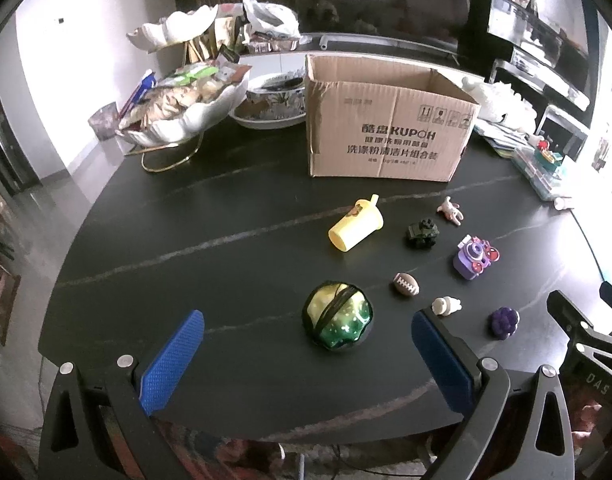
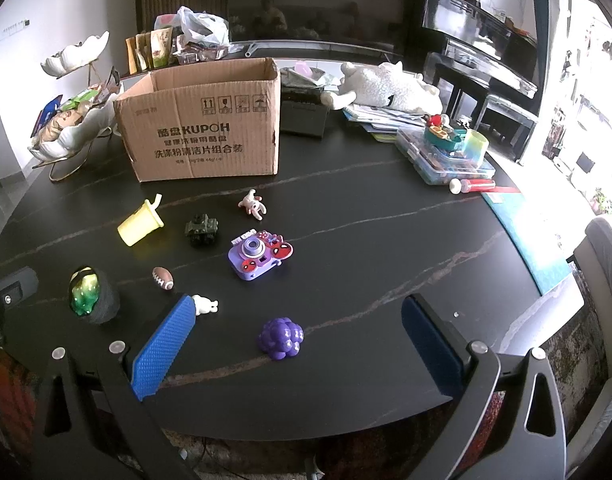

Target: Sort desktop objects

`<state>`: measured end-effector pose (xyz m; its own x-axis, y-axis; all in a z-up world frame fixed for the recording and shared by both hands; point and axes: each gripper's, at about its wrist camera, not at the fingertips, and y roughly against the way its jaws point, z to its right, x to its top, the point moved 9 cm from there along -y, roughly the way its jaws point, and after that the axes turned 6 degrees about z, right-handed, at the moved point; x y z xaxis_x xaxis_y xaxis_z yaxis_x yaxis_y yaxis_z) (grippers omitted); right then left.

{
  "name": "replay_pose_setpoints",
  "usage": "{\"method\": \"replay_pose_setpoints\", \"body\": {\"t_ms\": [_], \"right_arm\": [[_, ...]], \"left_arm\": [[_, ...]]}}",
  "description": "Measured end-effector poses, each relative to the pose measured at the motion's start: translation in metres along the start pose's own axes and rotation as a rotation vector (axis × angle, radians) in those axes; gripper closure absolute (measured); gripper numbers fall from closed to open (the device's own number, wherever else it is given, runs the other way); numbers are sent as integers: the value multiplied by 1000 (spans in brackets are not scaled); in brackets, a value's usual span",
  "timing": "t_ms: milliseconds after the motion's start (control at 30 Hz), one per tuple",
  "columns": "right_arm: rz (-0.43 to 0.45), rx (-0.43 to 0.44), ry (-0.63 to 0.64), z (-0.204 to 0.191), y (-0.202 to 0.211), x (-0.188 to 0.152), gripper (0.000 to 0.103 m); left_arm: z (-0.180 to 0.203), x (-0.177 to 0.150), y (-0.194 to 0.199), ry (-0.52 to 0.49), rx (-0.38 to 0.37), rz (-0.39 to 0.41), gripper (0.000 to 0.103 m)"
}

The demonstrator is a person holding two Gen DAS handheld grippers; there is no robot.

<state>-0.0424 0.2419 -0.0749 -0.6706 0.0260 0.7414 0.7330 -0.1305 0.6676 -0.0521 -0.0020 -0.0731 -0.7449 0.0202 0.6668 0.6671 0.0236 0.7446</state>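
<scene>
1. The left gripper point(image 1: 307, 356) hangs over the near edge of the dark desk point(image 1: 226, 208), jaws spread wide and holding nothing; the green ball point(image 1: 337, 315) sits on the desk between and just beyond its blue pads.
2. The right gripper point(image 2: 298, 346) is likewise wide apart and empty – the purple grape toy point(image 2: 282, 338) lies between its fingers, touching neither.
3. Further in from the near edge lie a small white figure point(image 2: 205, 305) just beside the right gripper's left pad, a toy football point(image 2: 162, 277) and a purple toy camera point(image 2: 260, 255).
4. Beyond them, toward the far edge, are a tipped yellow cup point(image 2: 140, 222), a green toy tank point(image 2: 202, 227) and a white-and-pink animal figure point(image 2: 253, 204).
5. An open cardboard box point(image 2: 202, 128) stands upright behind the toys, near the desk's far edge.
</scene>
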Motion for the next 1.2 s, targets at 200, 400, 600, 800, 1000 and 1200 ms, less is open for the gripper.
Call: {"method": "replay_pose_setpoints", "body": {"t_ms": [200, 400, 600, 800, 1000, 1200], "right_arm": [[-1, -1, 2, 1, 1, -1, 1], [3, 4, 5, -5, -1, 0, 1], [2, 13, 9, -5, 0, -1, 1], [1, 22, 19, -8, -1, -1, 1], [0, 22, 18, -8, 1, 0, 1], [1, 21, 20, -8, 1, 0, 1]], "left_arm": [[5, -5, 3, 15, -17, 25, 0], [3, 0, -1, 9, -19, -4, 0], [1, -1, -4, 15, -22, -18, 0], [-1, -3, -4, 17, -11, -21, 0], [1, -1, -1, 6, -13, -12, 0], [2, -1, 0, -3, -14, -8, 0]]}}
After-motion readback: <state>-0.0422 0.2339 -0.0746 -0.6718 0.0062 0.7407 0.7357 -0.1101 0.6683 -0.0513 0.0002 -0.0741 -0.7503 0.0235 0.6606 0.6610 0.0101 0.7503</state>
